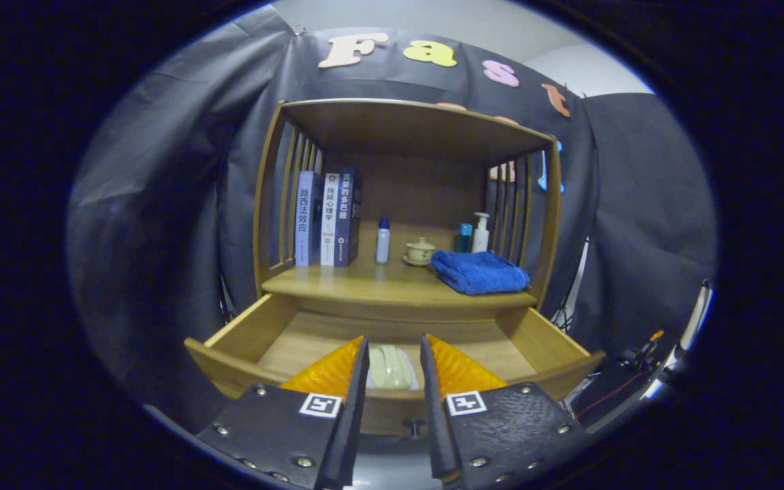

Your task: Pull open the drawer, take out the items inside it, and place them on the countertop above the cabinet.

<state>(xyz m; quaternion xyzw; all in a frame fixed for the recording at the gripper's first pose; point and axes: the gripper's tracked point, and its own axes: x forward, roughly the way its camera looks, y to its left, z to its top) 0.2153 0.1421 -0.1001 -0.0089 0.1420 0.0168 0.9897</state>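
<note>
The wooden drawer [256, 337] of the light-brown wooden cabinet [405, 129] stands pulled out, its front panel just under the gripper [394, 350], with a small dark knob [414, 427] showing at the panel's middle. The jaws are spread apart and hold nothing; they hang above the drawer's front edge. Seen through the gap between them, a pale green, rounded object in a clear wrapper [390, 369] lies on the drawer's floor near the front; what it is cannot be told. Above the drawer, the cabinet's wooden worktop [337, 282] carries three upright books [327, 218] at the left against the slatted side, a small white bottle with a blue cap [382, 240] beside them, a cream lidded cup on a saucer [420, 252] near the middle, and a folded blue towel [479, 272] at the right. Behind the towel stand a teal container [464, 237] and a white pump bottle [480, 232].
</note>
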